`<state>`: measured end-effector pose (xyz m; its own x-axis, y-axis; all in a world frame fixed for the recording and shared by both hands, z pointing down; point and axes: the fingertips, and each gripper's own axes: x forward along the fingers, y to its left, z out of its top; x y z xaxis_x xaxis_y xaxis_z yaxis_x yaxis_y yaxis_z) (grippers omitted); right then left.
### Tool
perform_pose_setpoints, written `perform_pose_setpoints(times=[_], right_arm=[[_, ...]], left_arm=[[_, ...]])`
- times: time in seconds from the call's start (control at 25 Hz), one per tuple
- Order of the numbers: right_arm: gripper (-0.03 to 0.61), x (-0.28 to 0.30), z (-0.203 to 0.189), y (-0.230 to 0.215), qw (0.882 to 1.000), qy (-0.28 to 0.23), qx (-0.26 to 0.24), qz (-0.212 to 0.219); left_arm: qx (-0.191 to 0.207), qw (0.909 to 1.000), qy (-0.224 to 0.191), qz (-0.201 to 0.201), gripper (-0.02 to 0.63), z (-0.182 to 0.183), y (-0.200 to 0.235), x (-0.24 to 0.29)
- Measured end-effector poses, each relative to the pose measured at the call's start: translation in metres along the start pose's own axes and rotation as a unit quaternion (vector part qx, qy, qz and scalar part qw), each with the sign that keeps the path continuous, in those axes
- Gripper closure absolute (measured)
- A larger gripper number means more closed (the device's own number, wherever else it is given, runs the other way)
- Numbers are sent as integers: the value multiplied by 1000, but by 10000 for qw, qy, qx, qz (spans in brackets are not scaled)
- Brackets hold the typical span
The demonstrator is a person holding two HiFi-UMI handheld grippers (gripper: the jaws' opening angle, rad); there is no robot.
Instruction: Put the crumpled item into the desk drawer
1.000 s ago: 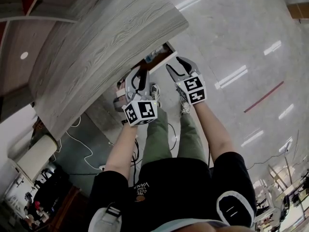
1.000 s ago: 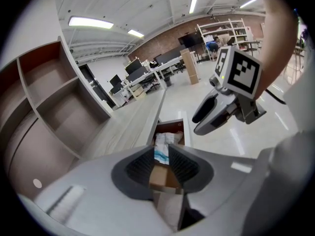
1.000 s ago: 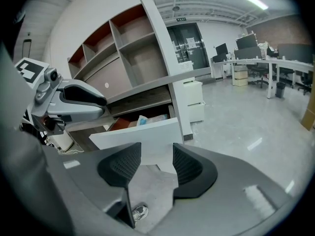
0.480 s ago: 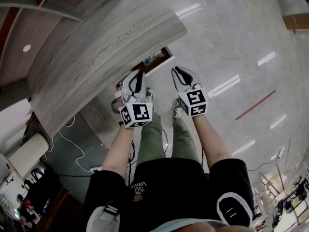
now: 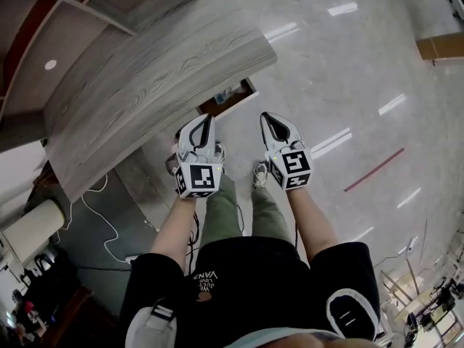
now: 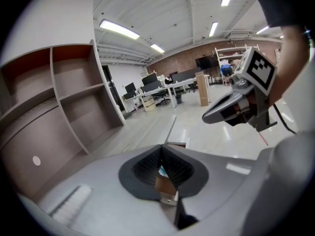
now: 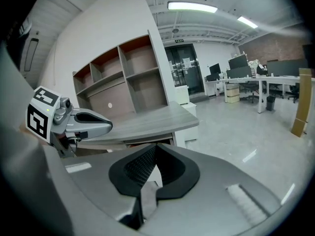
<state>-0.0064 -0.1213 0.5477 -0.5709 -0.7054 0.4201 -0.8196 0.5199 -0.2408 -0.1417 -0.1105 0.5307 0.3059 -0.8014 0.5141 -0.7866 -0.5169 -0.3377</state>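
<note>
Grippers held side by side, both closed on nothing.
Head view: left gripper [image 5: 209,122] and right gripper [image 5: 267,117] level beside the desk [image 5: 159,71]; crumpled item [image 5: 232,93] lies in the open drawer [image 5: 214,107]. Left gripper view: jaws together, empty. Right gripper view: jaws have just been closing, nothing between, tilted slightly downward.

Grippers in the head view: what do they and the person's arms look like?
The left gripper and right gripper each have a pale grey shell, black-padded tapering fingers and a white cube with black square markers. The right one's fingers have just closed on nothing. Short black sleeves leave the arms bare.
</note>
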Motion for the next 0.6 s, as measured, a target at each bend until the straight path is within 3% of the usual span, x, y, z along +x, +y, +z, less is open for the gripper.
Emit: perform_pose_setpoints(times=[0.6], right_arm=[[575, -47, 63, 36, 9980, -407, -368, 317]], left_arm=[[-833, 9941, -603, 351, 561, 40, 14, -64]])
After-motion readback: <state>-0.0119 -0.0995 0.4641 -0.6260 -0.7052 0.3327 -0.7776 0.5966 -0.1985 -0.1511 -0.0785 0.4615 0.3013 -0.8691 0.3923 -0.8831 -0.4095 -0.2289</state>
